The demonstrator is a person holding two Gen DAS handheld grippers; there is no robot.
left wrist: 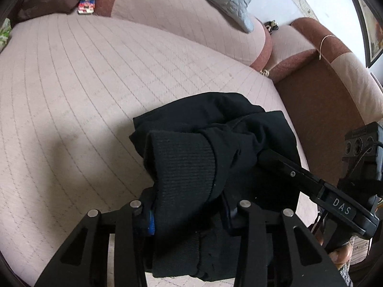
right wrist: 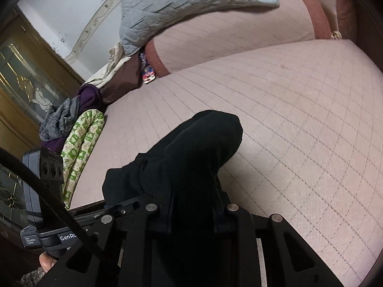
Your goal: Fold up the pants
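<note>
One pair of black pants (left wrist: 210,148) is present, bunched into a thick bundle and held above the front edge of a pink quilted sofa seat (left wrist: 95,91). Two grippers are in use.

The left gripper (left wrist: 189,215) is clenched on the pants: a ribbed cuff or waistband section passes between its two fingers and hangs below them. In the left wrist view, the right gripper (left wrist: 265,157) enters from the right side, its fingertips buried in the fabric folds.

The right gripper (right wrist: 191,211) is likewise clamped on the pants (right wrist: 191,153); dark cloth fills the gap between its fingers and rises in a rounded hump ahead of them. The left gripper's body is visible at the lower left of the right wrist view.

Surface: the seat carries a stitched grid pattern and is bordered by one backrest cushion (left wrist: 182,21) with rust-red trim and one armrest (left wrist: 335,76) in rust-red and cream.

Other items: one grey quilted blanket (right wrist: 182,7) draped over the backrest; one green patterned cloth (right wrist: 81,143) at the seat's far end; one pile of purple and grey garments (right wrist: 69,112) beside it. A white wall (right wrist: 71,7) and a wooden glazed door (right wrist: 26,71) stand behind.
</note>
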